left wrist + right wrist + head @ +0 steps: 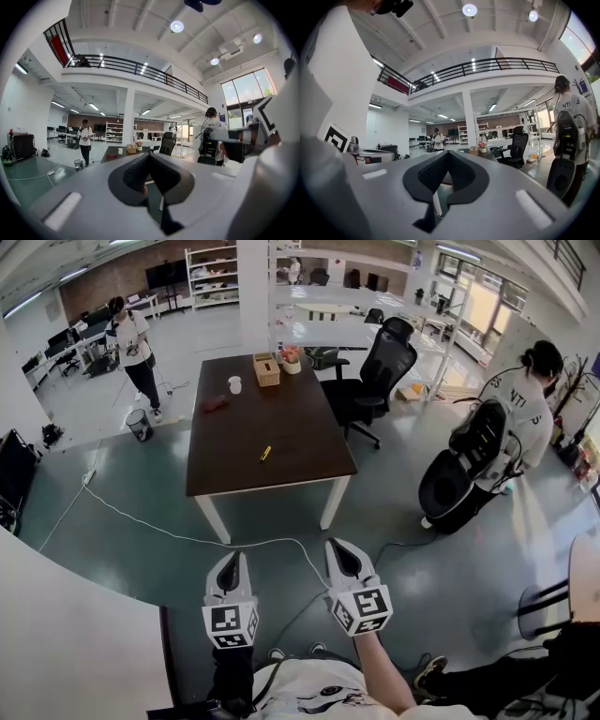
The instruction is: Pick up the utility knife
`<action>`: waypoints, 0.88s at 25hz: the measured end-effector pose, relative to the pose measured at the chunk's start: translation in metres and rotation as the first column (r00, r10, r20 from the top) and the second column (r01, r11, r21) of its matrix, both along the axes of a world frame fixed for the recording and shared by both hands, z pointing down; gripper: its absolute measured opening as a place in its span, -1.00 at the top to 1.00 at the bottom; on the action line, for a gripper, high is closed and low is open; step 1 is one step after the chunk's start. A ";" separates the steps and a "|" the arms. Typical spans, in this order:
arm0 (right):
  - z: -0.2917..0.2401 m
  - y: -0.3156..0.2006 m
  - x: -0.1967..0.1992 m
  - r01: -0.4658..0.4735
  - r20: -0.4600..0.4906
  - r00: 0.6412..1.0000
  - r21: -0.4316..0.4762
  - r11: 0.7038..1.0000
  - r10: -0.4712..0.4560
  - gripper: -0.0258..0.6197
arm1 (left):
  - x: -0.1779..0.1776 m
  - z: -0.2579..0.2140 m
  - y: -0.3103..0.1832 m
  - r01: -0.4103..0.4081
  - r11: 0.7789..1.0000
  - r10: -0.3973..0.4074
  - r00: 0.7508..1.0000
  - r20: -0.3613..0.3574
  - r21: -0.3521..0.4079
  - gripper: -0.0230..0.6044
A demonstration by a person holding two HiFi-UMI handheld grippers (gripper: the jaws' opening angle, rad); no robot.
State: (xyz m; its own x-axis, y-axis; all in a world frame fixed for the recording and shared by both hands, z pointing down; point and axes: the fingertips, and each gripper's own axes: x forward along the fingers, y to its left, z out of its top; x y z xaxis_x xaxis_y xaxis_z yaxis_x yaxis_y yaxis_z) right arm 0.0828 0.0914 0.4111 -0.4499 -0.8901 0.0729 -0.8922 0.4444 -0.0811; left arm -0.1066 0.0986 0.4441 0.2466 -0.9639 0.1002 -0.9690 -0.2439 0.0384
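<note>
The utility knife [265, 453] is a small yellow tool lying near the middle of a dark brown table [300, 460] with white legs, well ahead of me. Both grippers are held low and close to my body, far short of the table. My left gripper [232, 561] is shut with nothing between its jaws, and its jaws meet at the tip in the left gripper view [150, 155]. My right gripper [339, 551] is beside it, also shut and empty [449, 154]. Both point level toward the table. The knife cannot be made out in either gripper view.
On the table's far end stand a wooden tissue box [266, 369], a white cup [234, 384], a flower pot [292, 359] and a reddish object [216, 403]. A black office chair [380, 371] stands to the table's right. A person [520, 418] stands at right, another [131, 343] at back left. A white cable [178, 537] crosses the floor.
</note>
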 end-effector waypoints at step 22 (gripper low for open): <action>0.060 -0.105 -0.029 0.052 -0.004 0.999 -0.097 0.994 -0.053 0.92 | -0.028 0.068 -0.099 0.022 0.991 -0.020 1.000 0.011 -0.133 0.93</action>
State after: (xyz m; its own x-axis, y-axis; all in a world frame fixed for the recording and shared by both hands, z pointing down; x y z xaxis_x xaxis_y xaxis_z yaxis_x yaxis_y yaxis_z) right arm 0.0534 -0.0140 0.4709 -0.4954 -0.8537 0.1604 -0.8683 0.4812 -0.1206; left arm -0.1348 0.0000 0.5123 0.2249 -0.9468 0.2302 -0.9744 -0.2168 0.0602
